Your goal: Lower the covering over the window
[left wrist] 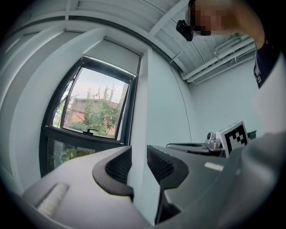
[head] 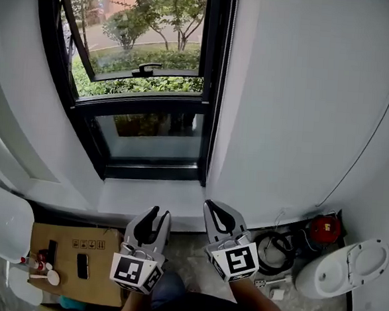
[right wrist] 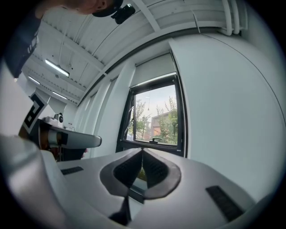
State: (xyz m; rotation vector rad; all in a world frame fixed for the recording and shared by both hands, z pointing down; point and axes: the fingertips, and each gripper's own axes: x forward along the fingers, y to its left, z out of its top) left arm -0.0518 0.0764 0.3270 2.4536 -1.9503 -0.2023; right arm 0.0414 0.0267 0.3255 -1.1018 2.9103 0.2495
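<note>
Below the window (head: 140, 81), in the head view, the left gripper (head: 158, 215) and right gripper (head: 216, 209) are side by side near the sill (head: 178, 198); in the left gripper view its jaws stand narrowly apart and empty, with the covering (left wrist: 118, 56) raised above the glass; in the right gripper view the jaws meet on nothing.

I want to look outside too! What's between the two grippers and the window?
Just a bare white sill, seen in the head view, between the left gripper, the right gripper and the window.
</note>
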